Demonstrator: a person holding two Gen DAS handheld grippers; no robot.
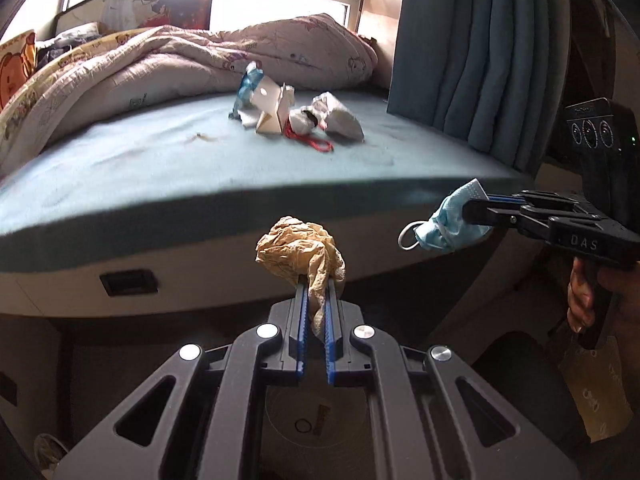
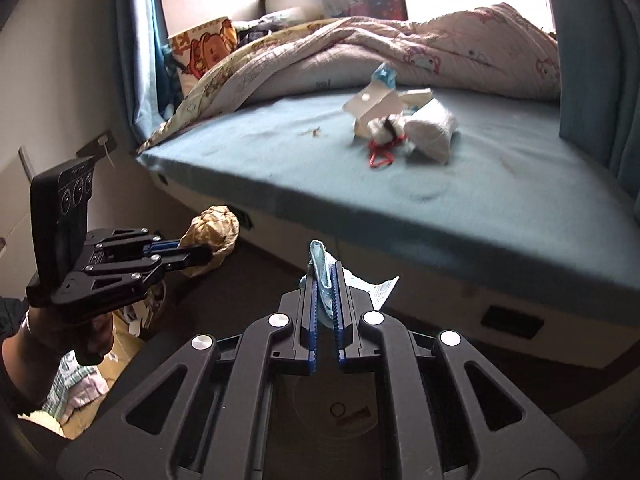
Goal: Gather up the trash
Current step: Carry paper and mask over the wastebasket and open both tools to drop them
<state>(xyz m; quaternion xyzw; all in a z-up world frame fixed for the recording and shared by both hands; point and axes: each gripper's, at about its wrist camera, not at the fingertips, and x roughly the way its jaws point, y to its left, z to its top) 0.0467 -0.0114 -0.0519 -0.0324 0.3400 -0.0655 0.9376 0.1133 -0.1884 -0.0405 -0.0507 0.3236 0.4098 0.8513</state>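
Observation:
My left gripper (image 1: 318, 280) is shut on a crumpled brown paper ball (image 1: 298, 250), held in the air in front of the bed's edge; it also shows in the right wrist view (image 2: 212, 226). My right gripper (image 2: 325, 270) is shut on a crumpled blue face mask (image 2: 322, 268), seen in the left wrist view (image 1: 446, 222) at the right. More trash lies on the blue mattress (image 1: 120, 168): a white torn carton (image 1: 270, 108), a white wad (image 1: 340, 118), a red string (image 1: 316, 142) and a blue wrapper (image 1: 248, 84).
A rumpled patterned quilt (image 1: 168, 60) covers the back of the bed. A blue curtain (image 1: 476, 48) hangs at the right. A cartoon pillow (image 2: 208, 46) stands at the bed's head. Cardboard and cloth (image 2: 80, 388) lie on the dark floor below.

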